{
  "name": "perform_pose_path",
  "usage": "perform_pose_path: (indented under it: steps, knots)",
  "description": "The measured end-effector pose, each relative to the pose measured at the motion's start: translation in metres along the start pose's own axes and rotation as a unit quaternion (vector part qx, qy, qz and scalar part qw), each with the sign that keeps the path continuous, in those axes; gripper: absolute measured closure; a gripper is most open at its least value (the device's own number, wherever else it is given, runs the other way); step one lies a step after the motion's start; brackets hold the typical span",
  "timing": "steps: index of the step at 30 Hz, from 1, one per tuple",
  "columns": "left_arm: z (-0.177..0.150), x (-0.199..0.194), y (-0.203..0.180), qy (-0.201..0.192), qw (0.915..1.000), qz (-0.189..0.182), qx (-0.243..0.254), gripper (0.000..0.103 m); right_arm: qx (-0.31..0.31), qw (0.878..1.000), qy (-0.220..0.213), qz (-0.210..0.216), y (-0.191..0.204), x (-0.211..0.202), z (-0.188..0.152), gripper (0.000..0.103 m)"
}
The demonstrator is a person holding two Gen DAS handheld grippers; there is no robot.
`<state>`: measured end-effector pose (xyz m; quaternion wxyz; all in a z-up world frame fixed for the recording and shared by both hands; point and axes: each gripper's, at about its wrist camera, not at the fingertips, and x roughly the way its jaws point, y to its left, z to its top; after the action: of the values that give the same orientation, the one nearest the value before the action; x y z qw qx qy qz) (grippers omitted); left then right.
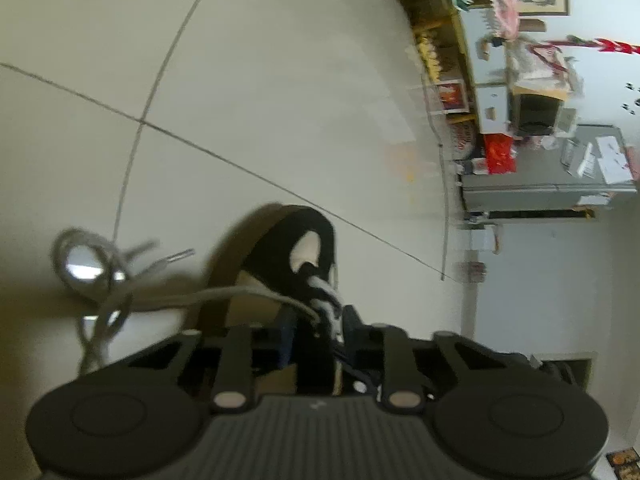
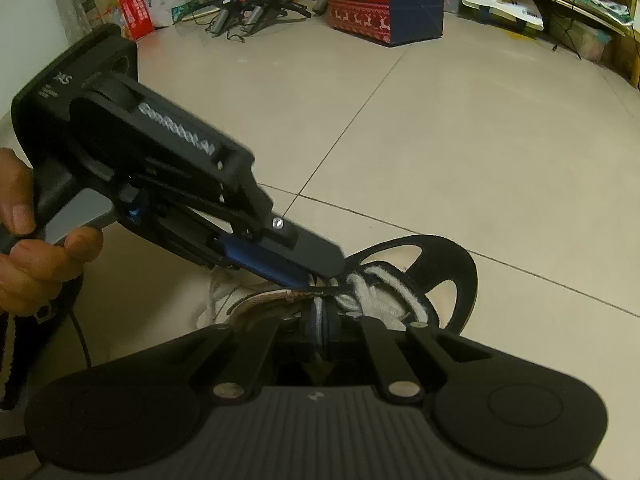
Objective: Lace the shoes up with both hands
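A black shoe (image 2: 460, 276) with a pale lining lies on the tiled floor, laced with a thick white lace (image 2: 372, 292). My right gripper (image 2: 322, 322) is shut on a strand of that lace just in front of the shoe's opening. My left gripper (image 2: 324, 276), held in a hand (image 2: 24, 248), reaches in from the left with its tips at the shoe's collar edge. In the left wrist view the shoe (image 1: 304, 232) stands toe-up and a grey-white lace (image 1: 240, 292) runs from loose loops on the left to my left gripper (image 1: 316, 332). Its jaws stand narrowly apart around the lace flap; whether they press is unclear.
A red and blue Christmas bag (image 2: 356, 0) and small cameras on tripods (image 2: 240, 4) stand at the far wall. Cluttered shelves (image 2: 580, 12) line the right side. A grey cabinet (image 1: 540, 188) shows in the left wrist view. Pale floor tiles (image 2: 480, 140) spread beyond the shoe.
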<state>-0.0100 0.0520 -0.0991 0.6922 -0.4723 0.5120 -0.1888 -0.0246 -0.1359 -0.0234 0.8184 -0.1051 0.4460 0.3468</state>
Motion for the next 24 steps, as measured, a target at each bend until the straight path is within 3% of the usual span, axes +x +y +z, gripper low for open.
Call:
perform_pose_path:
  steps: [2,7,16,18,24]
  knots:
    - [0.000,0.000,-0.001,-0.001,1.0000,0.007,0.001,0.090,0.004,1.000,0.001,0.002,-0.001,0.001,0.001,0.098]
    - [0.001,0.001,-0.006,-0.004,0.9995,0.027,0.017,0.089,0.005,1.000,0.000,-0.003,0.001,0.001,0.001,0.098]
    - [0.002,0.003,-0.011,-0.004,0.9975,0.052,0.047,0.080,0.007,1.000,-0.003,-0.008,0.002,0.000,-0.001,0.097]
    - [0.003,0.002,-0.009,-0.006,0.9976,0.054,0.043,0.074,0.003,1.000,-0.004,-0.007,0.002,0.001,-0.001,0.097]
    - [0.002,-0.004,-0.005,-0.007,0.9985,0.049,0.024,0.070,0.004,1.000,-0.008,-0.012,0.005,-0.001,-0.003,0.097]
